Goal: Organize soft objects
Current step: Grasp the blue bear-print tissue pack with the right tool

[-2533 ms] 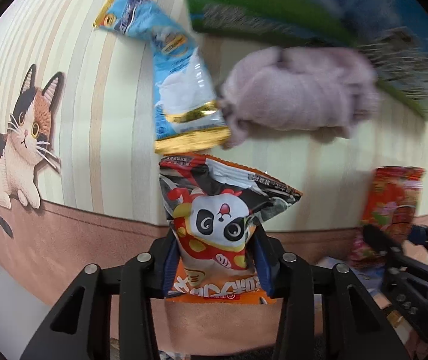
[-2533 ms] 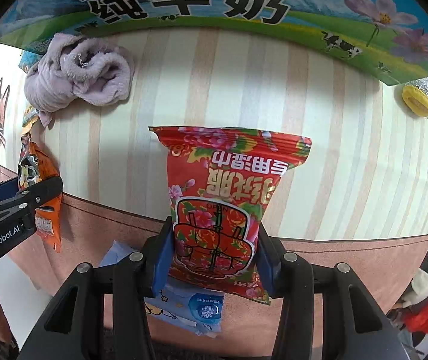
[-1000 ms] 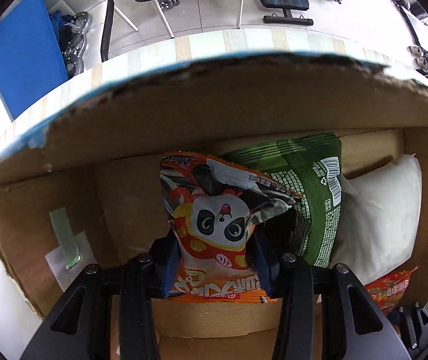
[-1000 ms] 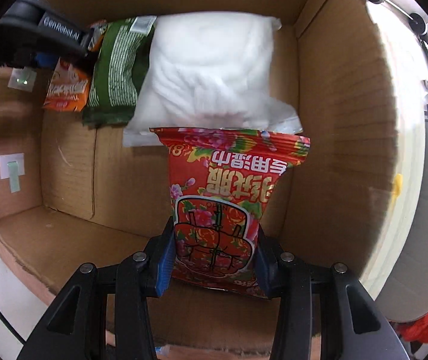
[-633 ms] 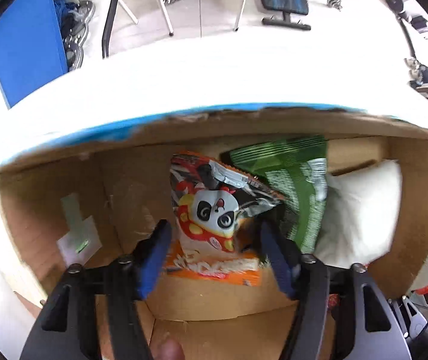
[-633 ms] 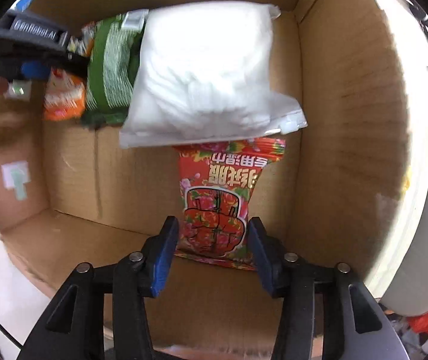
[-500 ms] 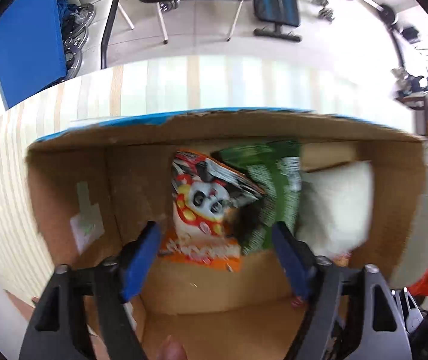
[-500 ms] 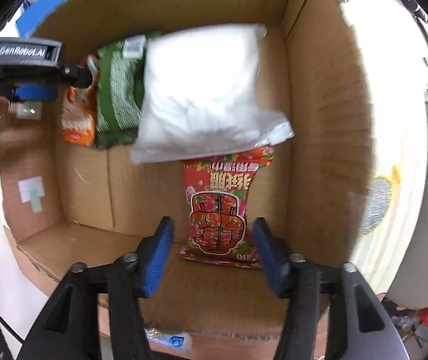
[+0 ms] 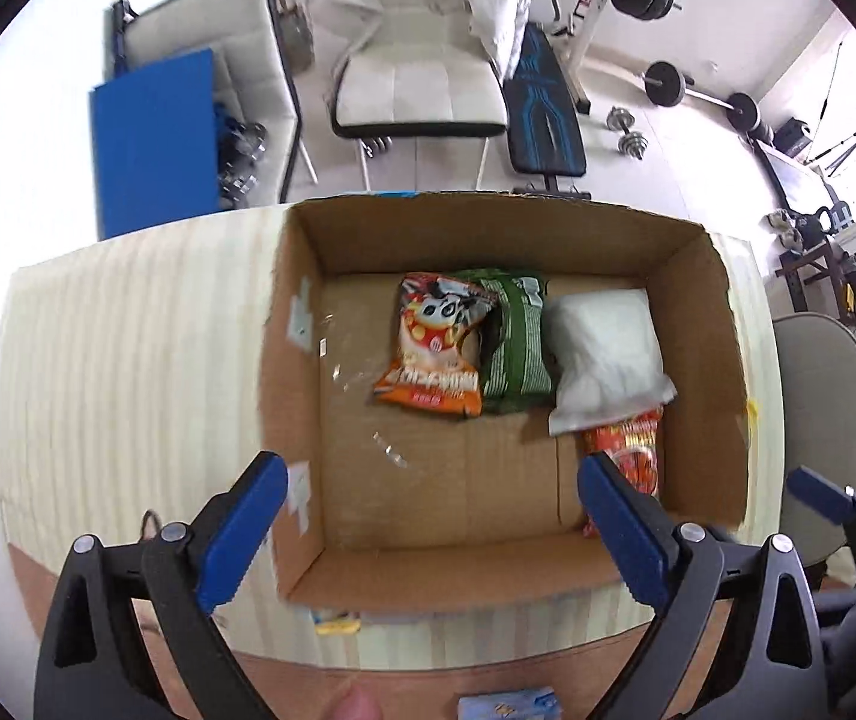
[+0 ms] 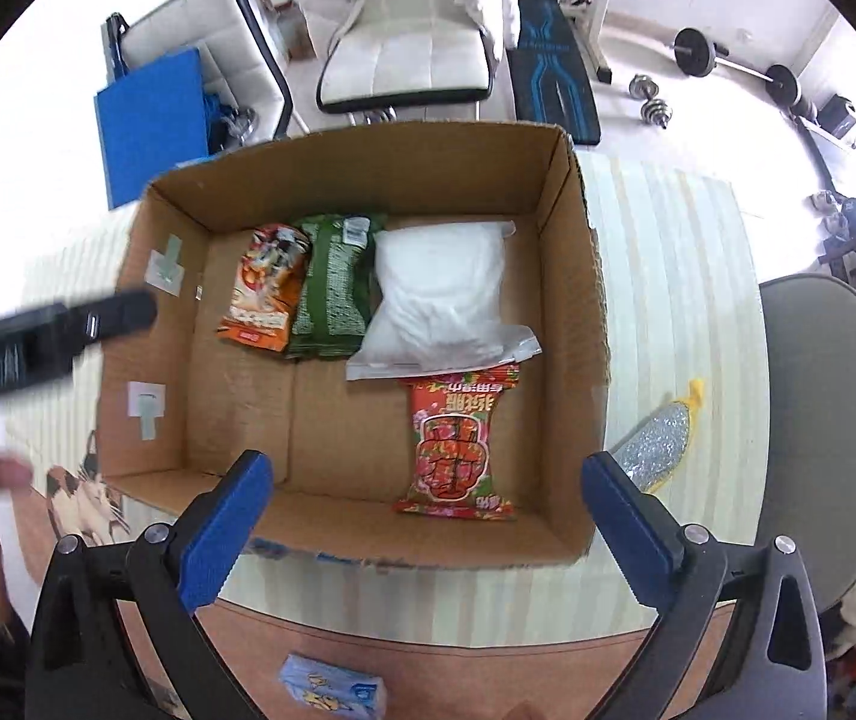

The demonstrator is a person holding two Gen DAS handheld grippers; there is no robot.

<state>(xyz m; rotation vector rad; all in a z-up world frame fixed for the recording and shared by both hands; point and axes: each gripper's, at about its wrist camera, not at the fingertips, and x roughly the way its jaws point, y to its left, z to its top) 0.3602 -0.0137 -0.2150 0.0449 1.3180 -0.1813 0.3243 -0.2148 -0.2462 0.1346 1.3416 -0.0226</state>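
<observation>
An open cardboard box [image 9: 698,324] [image 10: 572,276] stands on the striped table. In it lie an orange panda snack bag [image 9: 437,345] [image 10: 266,288], a green bag [image 9: 515,345] [image 10: 335,288], a white pouch [image 9: 605,351] [image 10: 440,300] and a red flowered bag [image 9: 632,447] [image 10: 458,444]. My left gripper [image 9: 428,531] is open and empty above the box's near edge. My right gripper [image 10: 425,531] is open and empty above the near edge too. The left gripper's body also shows at the left of the right wrist view [image 10: 50,336].
A silver and yellow pouch [image 10: 662,444] lies on the table right of the box. A small blue pack [image 10: 332,690] [image 9: 509,708] lies near the table's front edge. A grey chair [image 10: 824,420] stands at the right. White chairs and gym gear stand beyond the table.
Both grippers let go of their snack bags inside the box, opened wide and pulled back up and out. The panda bag and the red bag now lie on the box floor.
</observation>
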